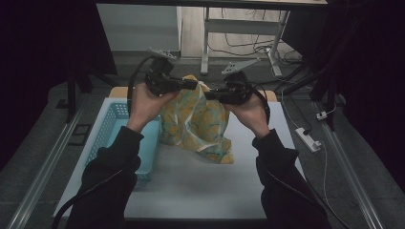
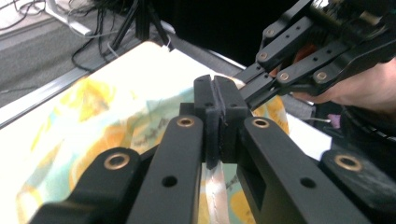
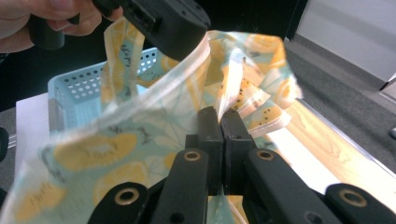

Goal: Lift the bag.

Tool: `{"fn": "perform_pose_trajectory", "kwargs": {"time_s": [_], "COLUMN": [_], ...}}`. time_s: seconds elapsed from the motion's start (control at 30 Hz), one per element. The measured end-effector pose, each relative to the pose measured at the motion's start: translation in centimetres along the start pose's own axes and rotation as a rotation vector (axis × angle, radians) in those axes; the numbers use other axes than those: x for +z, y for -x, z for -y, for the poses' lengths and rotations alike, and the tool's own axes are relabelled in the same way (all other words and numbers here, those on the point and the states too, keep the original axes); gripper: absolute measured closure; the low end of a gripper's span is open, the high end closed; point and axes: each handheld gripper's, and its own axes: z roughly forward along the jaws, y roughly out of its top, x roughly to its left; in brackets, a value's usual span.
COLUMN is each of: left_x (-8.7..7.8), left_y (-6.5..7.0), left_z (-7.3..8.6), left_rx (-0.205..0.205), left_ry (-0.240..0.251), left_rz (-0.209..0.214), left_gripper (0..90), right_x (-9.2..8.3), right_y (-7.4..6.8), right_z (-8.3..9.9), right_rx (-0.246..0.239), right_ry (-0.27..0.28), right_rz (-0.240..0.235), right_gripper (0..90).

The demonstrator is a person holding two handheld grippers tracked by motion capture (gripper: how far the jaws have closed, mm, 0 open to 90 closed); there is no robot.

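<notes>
- Near edge of the white table (image 1: 191, 186): bare surface. Both sleeves come in from 6 o'clock.
- Step in hand, as I judge it: carrying the patterned bag (image 1: 196, 121) by its top edge, likely toward the blue basket (image 1: 107, 131) at 9 o'clock of it. To do it well, keep both pinches level and equally taut so the rim does not slip out, and lower the bag's bottom first so it does not fold under.
- Bag position: hanging over mid-table, its lower corner near or on the surface at 5 o'clock; I cannot tell if it touches. Its left side overlaps the basket's right wall.
- Left gripper (image 1: 193, 85): jaws clamped tight on the bag's rim, film pinched between the pads (image 2: 205, 107) in the left gripper view.
- Right gripper (image 1: 208, 95): likewise closed on the rim from 3 o'clock, pads (image 3: 209, 126) pressed together on the plastic in the right gripper view.
- The two jaw tips sit just beside each other at the bag's top.
- Far, at 12 o'clock: desk legs and cables on the floor.
</notes>
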Motion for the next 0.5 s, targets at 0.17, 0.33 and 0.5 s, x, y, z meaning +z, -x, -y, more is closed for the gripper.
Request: {"fn": "perform_pose_trajectory", "kwargs": {"time_s": [0.17, 0.33, 0.5], "left_x": [1.1, 1.1, 0.4], "left_y": [-0.7, -0.8, -0.4], "left_z": [1.2, 1.7, 2.2], "left_rx": [-0.014, -0.013, 0.009], "left_ry": [-0.023, -0.012, 0.005], "left_rz": [0.003, 0.001, -0.017], "left_gripper": [88.2, 83.7, 71.4], "right_x": [1.1, 1.1, 0.4], "right_y": [0.1, 0.0, 0.0], "right_z": [0.9, 0.9, 1.0], "right_rx": [0.004, 0.011, 0.015], "right_ry": [-0.024, -0.011, 0.007], "right_rz": [0.004, 0.005, 0.011], "right_gripper": [86.2, 81.2, 73.1]}}
